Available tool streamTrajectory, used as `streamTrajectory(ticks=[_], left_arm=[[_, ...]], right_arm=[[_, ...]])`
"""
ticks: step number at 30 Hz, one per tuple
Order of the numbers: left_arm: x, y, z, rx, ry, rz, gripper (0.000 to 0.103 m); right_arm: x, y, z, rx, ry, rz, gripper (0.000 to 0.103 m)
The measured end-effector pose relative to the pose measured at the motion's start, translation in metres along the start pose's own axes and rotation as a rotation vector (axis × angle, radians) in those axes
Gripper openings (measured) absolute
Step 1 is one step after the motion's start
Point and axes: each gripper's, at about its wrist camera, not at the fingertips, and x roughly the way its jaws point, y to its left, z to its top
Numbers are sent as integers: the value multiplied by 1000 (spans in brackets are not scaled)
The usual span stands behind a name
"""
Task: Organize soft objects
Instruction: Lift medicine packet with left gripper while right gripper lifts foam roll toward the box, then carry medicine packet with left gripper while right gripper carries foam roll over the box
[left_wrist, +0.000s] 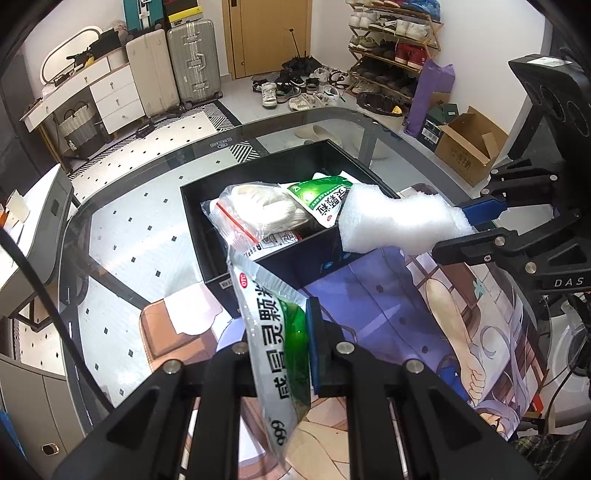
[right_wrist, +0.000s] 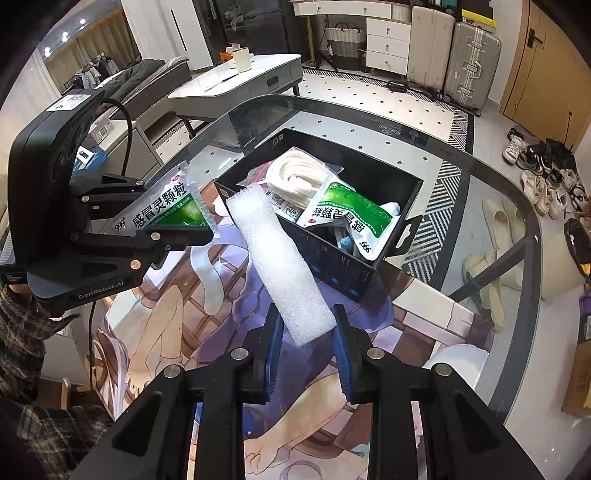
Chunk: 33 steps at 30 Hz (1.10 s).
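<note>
**Two soft things held up near the box**

The round glass worktop (right_wrist: 491, 184) carries an open black box (left_wrist: 207, 206) with soft packs already inside. The right gripper (right_wrist: 306, 332) is closed on a long white foam block (right_wrist: 280, 258), held up just beside the box. The left gripper (left_wrist: 291, 354) is closed on a flat green and silver packet (left_wrist: 273, 343). The foam sticks out far. It might bump the box wall and slip out.

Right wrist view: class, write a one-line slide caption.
Right tongs grip a white foam block beside the black storage box of soft items.
</note>
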Motion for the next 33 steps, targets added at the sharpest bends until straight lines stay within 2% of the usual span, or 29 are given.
streamTrajectory(ticks=[33], left_arm=[[-19,32,65,-44,-95,24,11]], right_arm=[[-13,-28,60,41,-81,-17,26]])
